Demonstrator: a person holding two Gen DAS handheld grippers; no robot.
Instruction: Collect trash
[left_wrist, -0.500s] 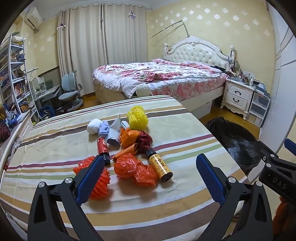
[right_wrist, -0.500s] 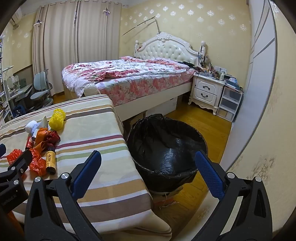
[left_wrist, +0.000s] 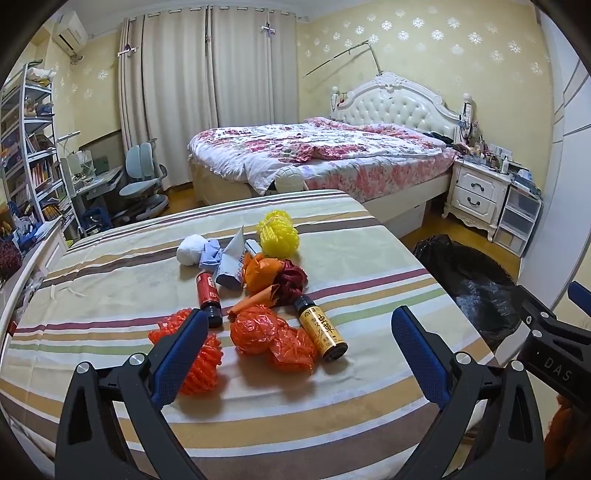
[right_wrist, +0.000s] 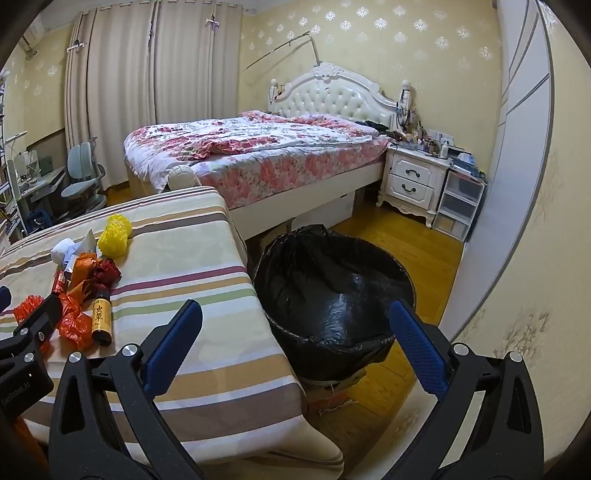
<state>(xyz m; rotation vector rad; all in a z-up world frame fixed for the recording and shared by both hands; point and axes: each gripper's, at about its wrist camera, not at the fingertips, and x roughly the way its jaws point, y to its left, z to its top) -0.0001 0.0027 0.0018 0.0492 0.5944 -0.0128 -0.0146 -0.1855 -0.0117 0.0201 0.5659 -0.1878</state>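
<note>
A heap of trash lies on the striped table (left_wrist: 110, 280): a yellow foam net (left_wrist: 277, 233), a white wad (left_wrist: 190, 250), crumpled orange plastic (left_wrist: 273, 336), an orange-red net (left_wrist: 201, 363), a red bottle (left_wrist: 208, 295) and a gold-labelled bottle (left_wrist: 321, 326). My left gripper (left_wrist: 299, 339) hangs open just short of the heap, nothing between its fingers. My right gripper (right_wrist: 295, 332) is open too, over the table's right edge and the black-lined bin (right_wrist: 332, 291) on the floor. The gold-labelled bottle (right_wrist: 100, 314) and yellow net (right_wrist: 114, 236) show at the left of the right wrist view.
A bed (left_wrist: 321, 158) with a floral cover stands behind the table, a white nightstand (left_wrist: 480, 192) to its right. A desk chair (left_wrist: 142, 177) and shelves (left_wrist: 26, 147) fill the left. Wooden floor (right_wrist: 406, 236) runs between bin and wall.
</note>
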